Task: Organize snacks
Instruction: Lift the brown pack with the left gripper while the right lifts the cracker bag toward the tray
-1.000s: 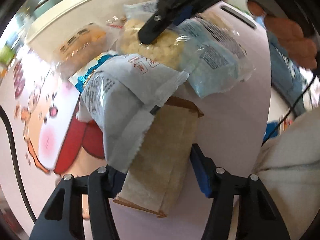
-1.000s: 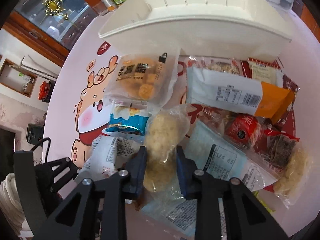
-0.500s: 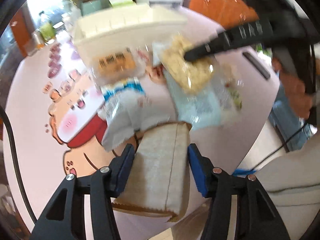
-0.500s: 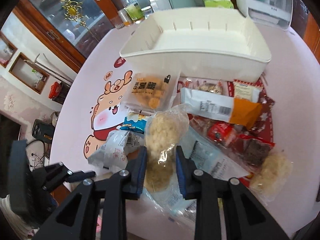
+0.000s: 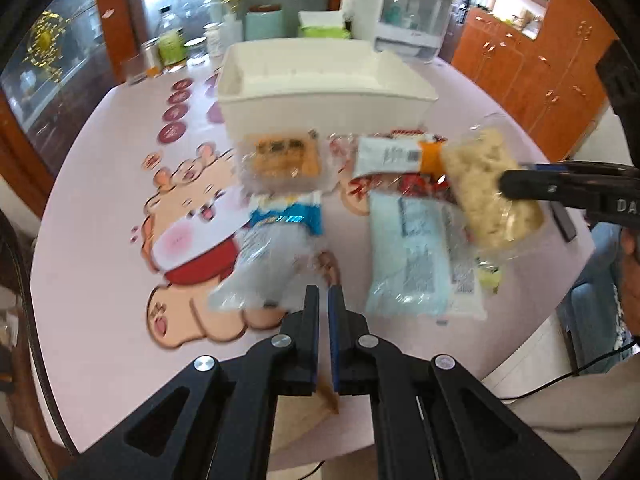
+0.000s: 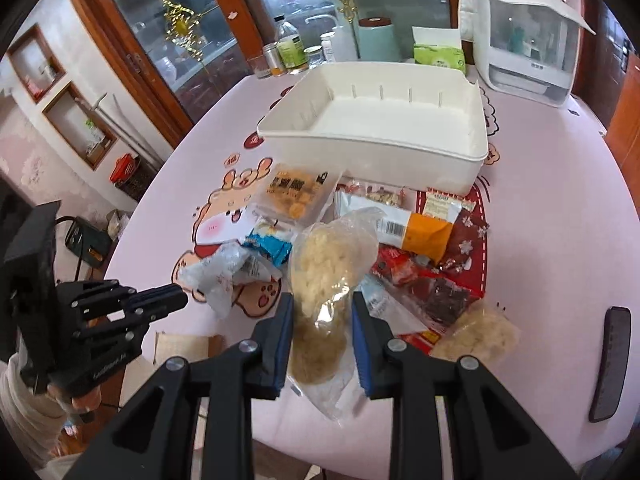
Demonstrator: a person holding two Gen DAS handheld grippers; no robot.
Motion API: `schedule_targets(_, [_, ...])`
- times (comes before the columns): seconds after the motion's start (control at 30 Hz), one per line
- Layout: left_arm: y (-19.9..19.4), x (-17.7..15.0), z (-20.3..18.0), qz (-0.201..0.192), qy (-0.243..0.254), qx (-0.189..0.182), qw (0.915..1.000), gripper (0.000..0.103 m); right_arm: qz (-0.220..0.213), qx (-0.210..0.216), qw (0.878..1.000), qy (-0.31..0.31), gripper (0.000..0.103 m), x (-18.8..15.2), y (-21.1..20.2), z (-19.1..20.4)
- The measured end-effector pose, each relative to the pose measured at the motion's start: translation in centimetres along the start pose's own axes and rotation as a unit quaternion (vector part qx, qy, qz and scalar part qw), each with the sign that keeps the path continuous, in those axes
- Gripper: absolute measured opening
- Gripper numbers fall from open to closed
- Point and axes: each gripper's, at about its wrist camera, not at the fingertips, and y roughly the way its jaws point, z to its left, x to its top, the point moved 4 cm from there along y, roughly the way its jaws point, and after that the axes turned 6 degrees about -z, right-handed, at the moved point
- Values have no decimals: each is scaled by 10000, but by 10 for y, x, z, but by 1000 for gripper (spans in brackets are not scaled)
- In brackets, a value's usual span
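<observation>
My right gripper is shut on a clear bag of pale puffed snacks and holds it above the snack pile; the bag also shows in the left wrist view. My left gripper is shut on the edge of a flat brown paper packet, which also shows in the right wrist view. The white bin stands empty behind the pile. Several snack packs lie on the pink table: a cookie pack, a blue pack, an orange-ended bar.
A black phone lies at the table's right edge. Bottles, a teal canister, a green tissue pack and a white appliance stand behind the bin. The table's near edge is close under both grippers.
Both grippers have risen and drawn back from the pile. The right one has lifted the puffed snack bag. The left jaws have closed much narrower on the brown packet.
</observation>
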Motion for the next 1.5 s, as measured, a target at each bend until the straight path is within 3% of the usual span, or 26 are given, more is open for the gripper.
schedule_targets(0.07, [-2,-12,6,130,-47,-69,9999,13,65,71,9999,-50,27,-5,2,-1])
schedule_targets(0.2, [-2,-36,13,388,182,-102,9990,56,236,211,9993,-183,27,-15,8,3])
schedule_targets(0.27, [-3,-48,14,454,438,-18,9980,72,278,269,9989,-245,27,-16,11,5])
schedule_targets(0.3, [-4,-53,13,480,514,-35,9975,75,281,295,9988,-262,27,-17,10,6])
schedule_targets(0.5, [17,-87,14,1053,1192,-206,9870,76,358,391,9980,-332,27,-24,19,15])
schedule_targets(0.7, [47,-108,10,1524,2224,-262,9626,76,378,246,9988,-177,27,-26,22,22])
schedule_targets(0.77, [51,-109,9,1592,2478,-425,9547,77,356,173,9992,-81,27,-25,22,24])
schedule_targets(0.87, [55,-108,10,1665,2490,-739,9512,76,339,63,9994,83,27,-24,26,26])
schedule_targets(0.93, [54,-104,11,1533,2557,-839,9508,67,363,-4,9991,221,27,-24,30,26])
schedule_targets(0.97, [52,-102,10,1430,2593,-880,9511,55,377,-26,9989,286,27,-25,31,25])
schedule_targets(1.07, [52,-94,14,1389,2408,-1006,9553,54,379,-148,9981,458,27,-26,36,25])
schedule_targets(1.23, [48,-74,26,1263,1601,-1189,9717,54,313,-224,9969,682,27,-25,40,27])
schedule_targets(1.37, [26,-49,30,898,1149,-1334,9803,53,238,-242,9966,749,27,-22,39,31])
schedule_targets(1.5, [1,-14,31,455,772,-1239,9882,53,131,-250,9971,706,27,-16,32,32])
